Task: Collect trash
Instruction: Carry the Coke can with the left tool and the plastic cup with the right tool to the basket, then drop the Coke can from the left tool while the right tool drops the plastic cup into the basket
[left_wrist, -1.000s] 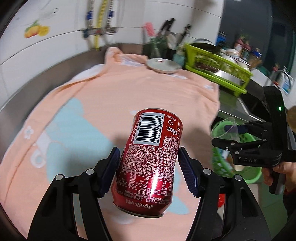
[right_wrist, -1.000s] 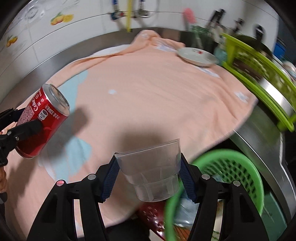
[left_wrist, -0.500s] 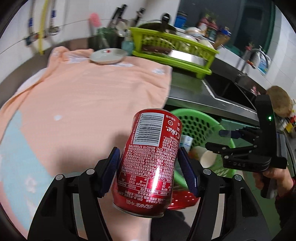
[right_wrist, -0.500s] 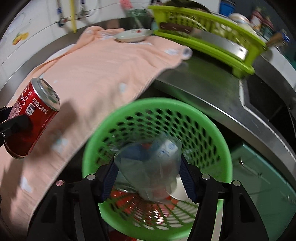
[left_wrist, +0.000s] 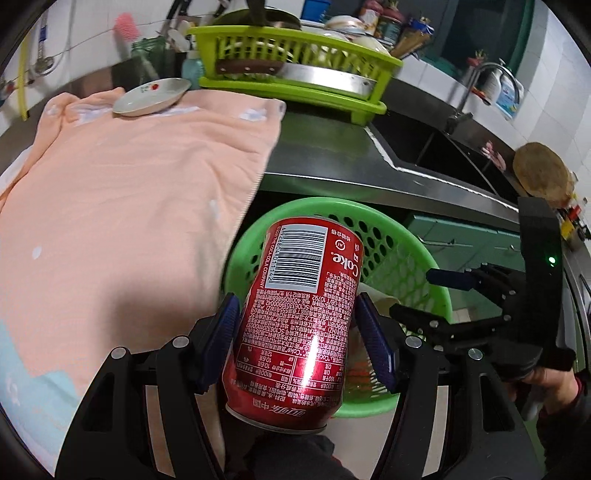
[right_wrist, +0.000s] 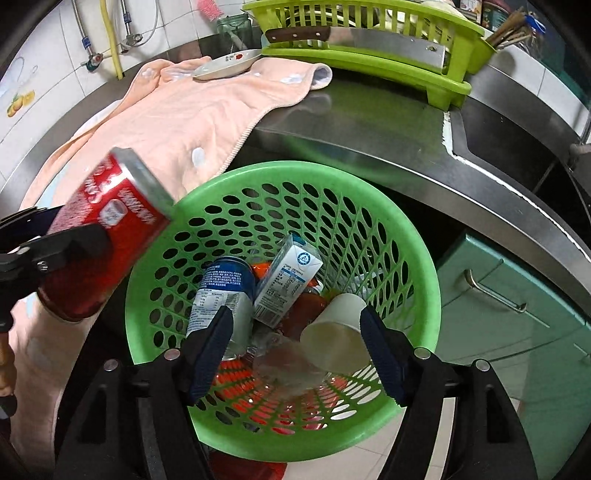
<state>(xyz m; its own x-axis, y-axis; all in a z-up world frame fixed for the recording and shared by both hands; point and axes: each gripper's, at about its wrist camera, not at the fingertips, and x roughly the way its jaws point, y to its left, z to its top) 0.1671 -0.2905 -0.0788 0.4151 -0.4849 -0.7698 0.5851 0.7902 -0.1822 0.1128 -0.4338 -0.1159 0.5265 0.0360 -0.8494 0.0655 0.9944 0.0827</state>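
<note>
My left gripper (left_wrist: 299, 343) clenches the red cola can (left_wrist: 295, 314) at frame centre, tilted, over the near rim of the green basket (left_wrist: 406, 236). My right gripper (right_wrist: 295, 350) is spreading its jaws, pads touching nothing. Below them, a blurred clear plastic cup (right_wrist: 284, 360) lies in the basket beside a paper cup (right_wrist: 334, 338), blue can (right_wrist: 221, 291) and milk carton (right_wrist: 288, 280).

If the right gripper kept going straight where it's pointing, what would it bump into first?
Probably the clear cup lying in the green basket, right between the right gripper's opening fingers. The white cup sits close beside it; depth is unclear.
</note>
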